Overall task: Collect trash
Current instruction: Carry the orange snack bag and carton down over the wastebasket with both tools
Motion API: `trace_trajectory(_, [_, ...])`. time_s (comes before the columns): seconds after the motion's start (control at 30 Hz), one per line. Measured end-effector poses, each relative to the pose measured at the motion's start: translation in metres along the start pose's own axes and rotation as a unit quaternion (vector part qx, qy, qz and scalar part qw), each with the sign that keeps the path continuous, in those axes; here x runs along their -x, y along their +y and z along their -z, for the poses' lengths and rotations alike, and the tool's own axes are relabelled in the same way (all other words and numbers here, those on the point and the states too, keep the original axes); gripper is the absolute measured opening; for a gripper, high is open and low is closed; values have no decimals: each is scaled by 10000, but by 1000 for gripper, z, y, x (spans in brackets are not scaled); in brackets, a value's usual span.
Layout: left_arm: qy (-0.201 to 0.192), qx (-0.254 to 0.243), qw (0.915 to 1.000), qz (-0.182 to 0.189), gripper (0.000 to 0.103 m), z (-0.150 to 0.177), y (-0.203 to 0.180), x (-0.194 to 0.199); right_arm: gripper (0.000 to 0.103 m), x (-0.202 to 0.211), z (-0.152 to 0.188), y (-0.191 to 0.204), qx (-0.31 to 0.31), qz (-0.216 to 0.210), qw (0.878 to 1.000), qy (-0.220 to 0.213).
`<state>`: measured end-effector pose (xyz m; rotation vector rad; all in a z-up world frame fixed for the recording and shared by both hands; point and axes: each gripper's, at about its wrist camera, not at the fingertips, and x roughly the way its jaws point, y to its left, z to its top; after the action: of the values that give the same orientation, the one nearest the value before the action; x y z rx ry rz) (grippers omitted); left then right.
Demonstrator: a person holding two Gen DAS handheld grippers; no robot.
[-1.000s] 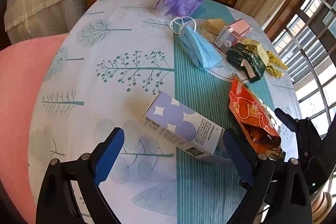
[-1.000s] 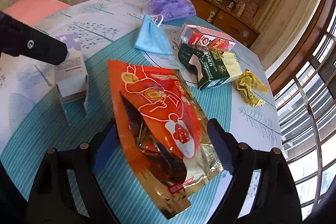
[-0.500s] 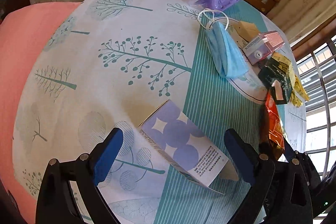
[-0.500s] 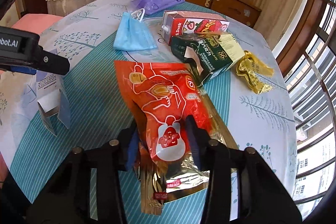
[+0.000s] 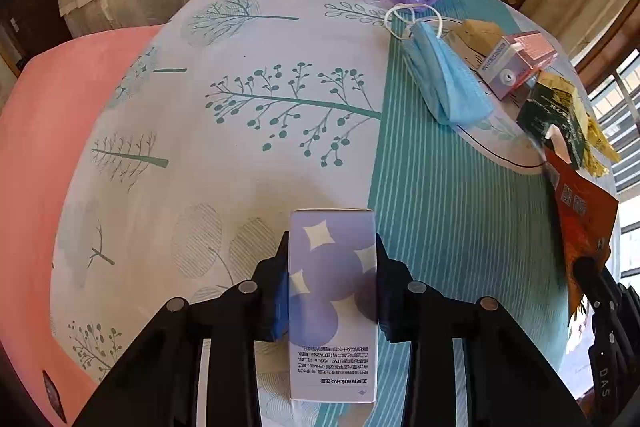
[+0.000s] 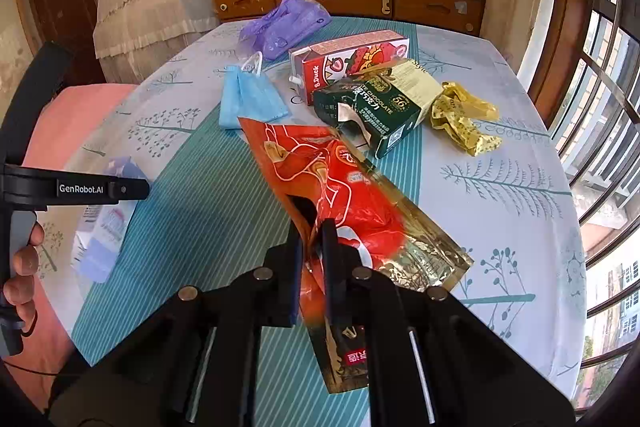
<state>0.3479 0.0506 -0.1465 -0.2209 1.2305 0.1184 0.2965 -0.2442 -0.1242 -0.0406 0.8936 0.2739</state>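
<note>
The left gripper [image 5: 332, 291] has just been closing and its blue pads now press both long sides of the lilac carton [image 5: 333, 303], a slim box with pale stars and small print; whether anything is inside cannot be told. The right gripper [image 6: 312, 259] is clamped tight on the red snack pouch [image 6: 320, 179], pinching its torn mouth, where only a dark gap and gold foil lining show.

Taking the blue face mask [image 6: 250, 99] as landmark on the tree-print tablecloth [image 5: 248, 155]: the pouch lies just in front of the mask, its far corner close to it. The purple plastic bag [image 6: 286, 25] sits crumpled just behind the mask, contents not visible. To the right of the mask lies the red strawberry drink carton [image 6: 352, 61] on its side, and touching that carton's front, the dark green chocolate box [image 6: 376, 107], torn open at its near end. Further right of the mask, beyond the green box, rests a crumpled gold wrapper [image 6: 464, 117]. The lilac carton is well to the front-left of the mask.
</note>
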Motion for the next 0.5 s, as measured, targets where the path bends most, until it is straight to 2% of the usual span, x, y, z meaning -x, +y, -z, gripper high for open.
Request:
trace_trajectory(0.27, [-190, -460, 9986, 200, 34, 25, 18, 23, 5, 42, 8, 3, -128, -147, 9996, -211])
trace_trajectory(0.5, [-659, -1044, 9907, 571, 34, 56, 26, 87, 4, 103, 25, 26, -115, -372, 9979, -516])
